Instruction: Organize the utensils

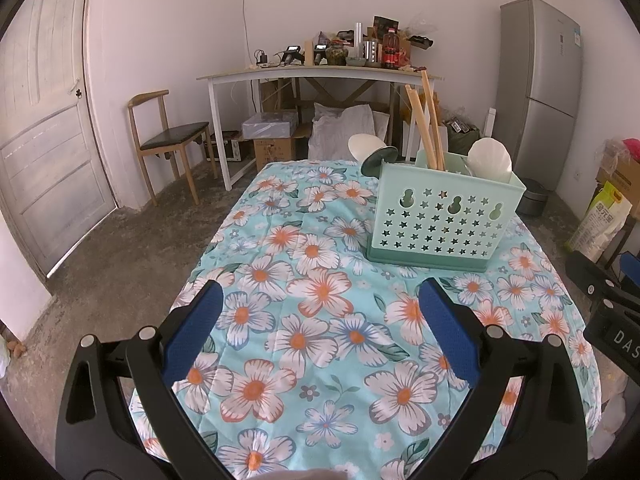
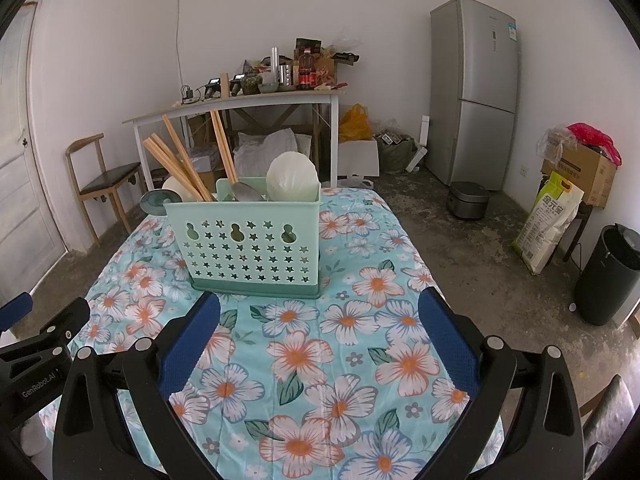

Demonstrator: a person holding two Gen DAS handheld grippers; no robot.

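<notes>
2 grippers hover low over a table spread with a floral cloth (image 1: 312, 264), and both are empty. The left gripper (image 1: 320, 300) has its blue-padded fingers (image 1: 192, 336) spread wide apart with only cloth showing between them. The right gripper (image 2: 320, 312) is released the same way, its fingers (image 2: 448, 340) parted over the flower print and touching nothing.

The mint-green utensil holder (image 2: 248, 248) stands upright on the cloth ahead of both grippers, toward the far end of the table. Its front wall is pierced with star-shaped holes and 3 gourd-shaped slots. Wooden chopsticks (image 2: 180, 160) lean out of its left part, fanned at different angles. A metal spoon (image 2: 246, 192) lies tilted in the middle part, and a white scalloped spoon (image 2: 292, 178) stands up at the right. Just behind the holder's left corner sit a white rounded piece (image 1: 364, 146) and a dark green disc (image 1: 378, 158), possibly another ladle or a small dish; the view does not settle it.

From the left wrist view, the right gripper's black body shows at the right edge, near the table's side. Beyond the table stand a wooden chair (image 1: 168, 140), a cluttered white desk (image 1: 312, 74) and a grey fridge (image 1: 540, 80).
</notes>
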